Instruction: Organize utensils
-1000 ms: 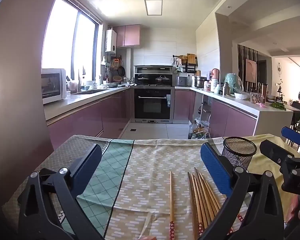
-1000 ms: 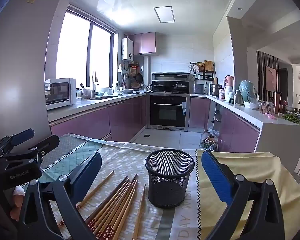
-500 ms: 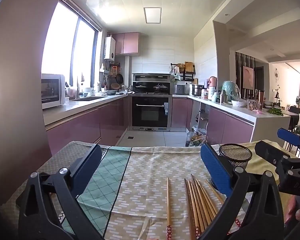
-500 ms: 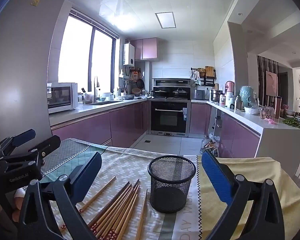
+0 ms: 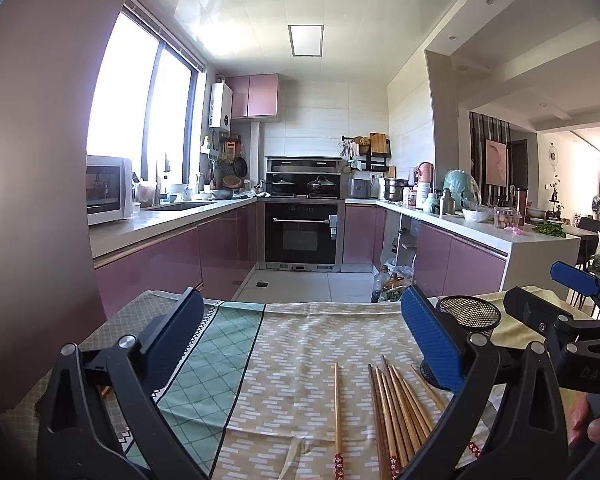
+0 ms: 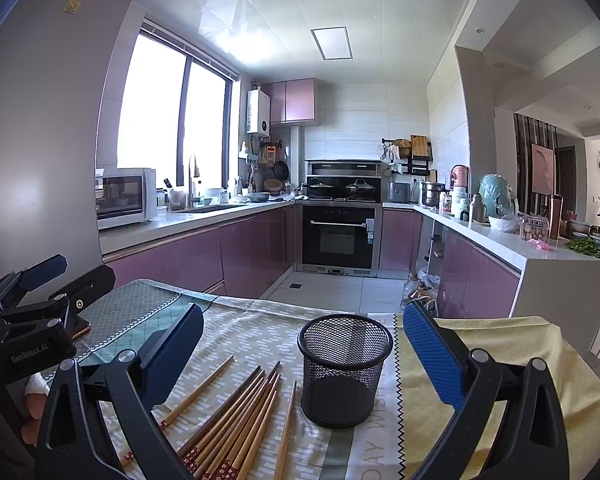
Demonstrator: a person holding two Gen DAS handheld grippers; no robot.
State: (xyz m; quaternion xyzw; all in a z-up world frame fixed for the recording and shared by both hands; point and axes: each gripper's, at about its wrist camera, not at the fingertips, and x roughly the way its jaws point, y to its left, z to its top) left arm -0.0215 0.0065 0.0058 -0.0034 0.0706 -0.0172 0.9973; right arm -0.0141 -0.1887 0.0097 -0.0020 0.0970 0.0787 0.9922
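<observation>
Nothing is picked yet. Both the left gripper [image 5: 300, 344] and right gripper [image 6: 300, 352] hover spread and empty. The brown wooden chopsticks [image 6: 236, 416] lie below the right jaws, the black mesh cup [image 6: 345, 368] between them; next, I think, one gripper must descend and pinch a stick.

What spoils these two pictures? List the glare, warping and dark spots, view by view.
Left wrist view: the window is blown out to white, the fisheye bends the wall edge at left, the corners go black, and the open left tool is dark against the bright room. Right wrist view: same white window, glare on the ceiling, curved edges; the mesh holder and chopsticks stay sharp.
</observation>
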